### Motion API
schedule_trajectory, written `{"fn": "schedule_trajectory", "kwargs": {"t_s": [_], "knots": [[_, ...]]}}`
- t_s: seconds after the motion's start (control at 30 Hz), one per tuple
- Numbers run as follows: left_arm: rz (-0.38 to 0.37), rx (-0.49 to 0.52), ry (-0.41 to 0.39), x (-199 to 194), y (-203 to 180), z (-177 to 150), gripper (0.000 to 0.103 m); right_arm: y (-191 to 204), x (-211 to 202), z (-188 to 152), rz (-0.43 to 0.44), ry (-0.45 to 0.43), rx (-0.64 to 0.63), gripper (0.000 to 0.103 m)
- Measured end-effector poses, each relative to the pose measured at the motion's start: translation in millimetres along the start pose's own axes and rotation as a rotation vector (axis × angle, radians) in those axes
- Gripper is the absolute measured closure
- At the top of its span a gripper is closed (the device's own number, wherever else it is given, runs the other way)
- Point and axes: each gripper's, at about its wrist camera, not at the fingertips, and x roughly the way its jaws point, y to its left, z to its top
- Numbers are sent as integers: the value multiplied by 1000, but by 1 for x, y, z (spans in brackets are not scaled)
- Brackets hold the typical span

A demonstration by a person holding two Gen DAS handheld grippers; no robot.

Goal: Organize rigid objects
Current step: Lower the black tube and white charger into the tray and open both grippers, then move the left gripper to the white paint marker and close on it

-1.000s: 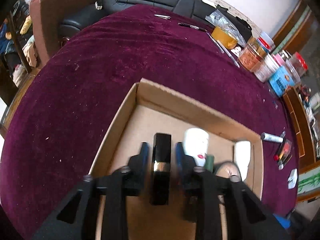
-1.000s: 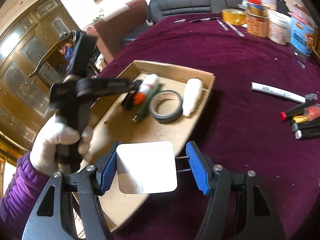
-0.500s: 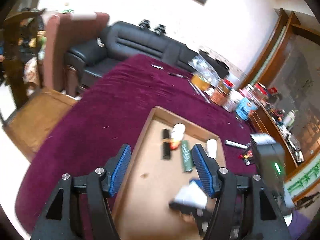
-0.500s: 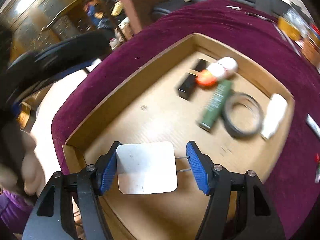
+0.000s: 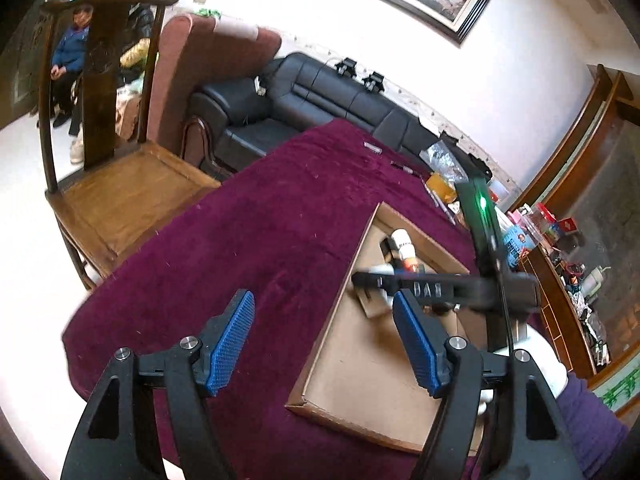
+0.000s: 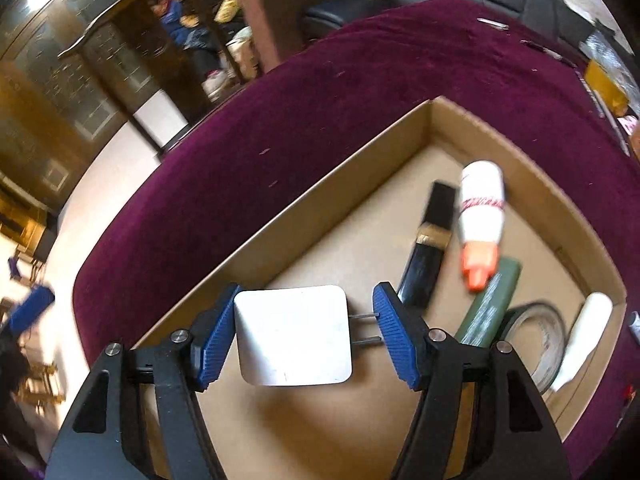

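A maroon tabletop [image 6: 360, 92] carries a cardboard tray [image 6: 320, 184] holding a tape roll [image 6: 556, 344] and black case [image 6: 430, 252] near its far corner. The right gripper [image 6: 308, 332] pinches a white charger [image 6: 294, 336] over the tray's near edge; the left gripper [image 5: 324, 340] is opening, empty.

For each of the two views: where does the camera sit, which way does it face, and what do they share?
Left wrist: on the left gripper, jaws opening on nothing, looking across the maroon table toward the sofa; the right gripper and gloved hand show.
Right wrist: on the right gripper, steeply down into the cardboard tray, carrying a white plug.
Shared: tray, orange-capped bottle.
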Motion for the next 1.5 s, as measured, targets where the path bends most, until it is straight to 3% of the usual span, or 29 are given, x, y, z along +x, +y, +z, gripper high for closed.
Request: {"fn": "schedule_trajectory", "kwargs": {"t_s": [0.13,0.27,0.33,0.43,0.5,0.67,0.8,1.0,1.07,1.13,1.3,1.5], "knots": [[-2,44,25,0,-13,-6,37,-14,-19,5,15,-66,47,36],[-1,115,36,0,-35,-11,37,-25,-77,-4,9,-227,81,36],[2,148,28,-2,-50,-11,37,-31,-119,-20,-41,-338,72,36],[-8,211,8,-4,-78,-12,37,-41,-176,-58,-161,-501,59,19],[-12,270,2,-1,-105,-16,37,-54,-201,-87,-248,-563,75,18],[-32,381,43,11,-158,-30,37,-104,-210,-137,-332,-533,207,19],[4,460,53,15,-198,-44,37,-159,-213,-179,-322,-513,375,19],[238,585,-31,19,-249,-67,37,-213,-220,-246,-325,-507,528,19],[280,597,-81,15,-257,-72,36,-229,-226,-263,-337,-509,559,19],[310,613,-119,12,-266,-76,28,-242,-237,-276,-358,-522,580,19],[332,646,-116,17,-284,-82,28,-271,-258,-286,-393,-576,648,19],[347,695,-109,25,-305,-87,28,-305,-269,-267,-386,-661,741,19]]}}
